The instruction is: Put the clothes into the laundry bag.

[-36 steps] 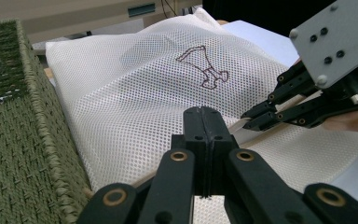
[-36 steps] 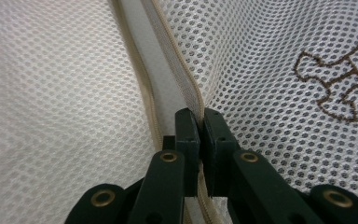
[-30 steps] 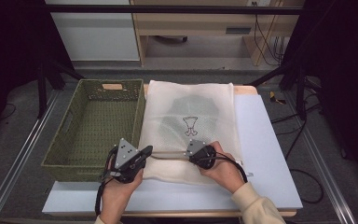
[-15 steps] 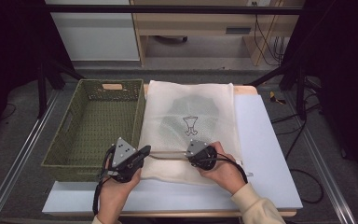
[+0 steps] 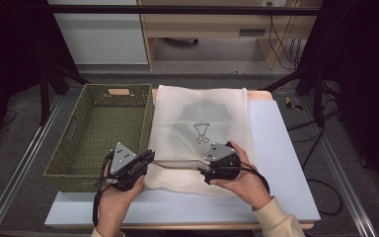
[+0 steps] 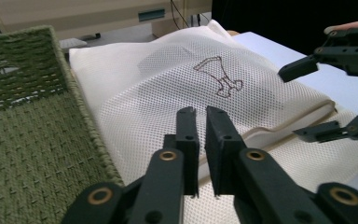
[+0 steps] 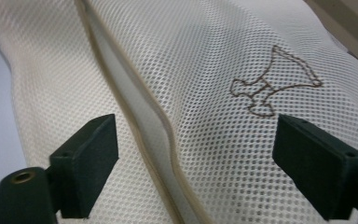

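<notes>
White table [image 5: 286, 148] under dim room, mesh laundry bag [image 5: 202, 113] ahead of both tongs, left gripper [image 6: 201, 122] nearly closed with jaws just opening slightly, empty, right gripper [image 7: 193, 163] just opened wide over bag's zipper edge [image 7: 135, 107], green woven basket [image 5: 69, 148] left of left gripper.

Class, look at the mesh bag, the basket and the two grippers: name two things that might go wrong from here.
1. The right gripper has just opened, jaws wide over the mesh bag's open edge, so that side may sag or slip.
2. The left gripper, jaws nearly closed with nothing visibly between them, sits beside the green woven basket; moving could snag its rim.
</notes>
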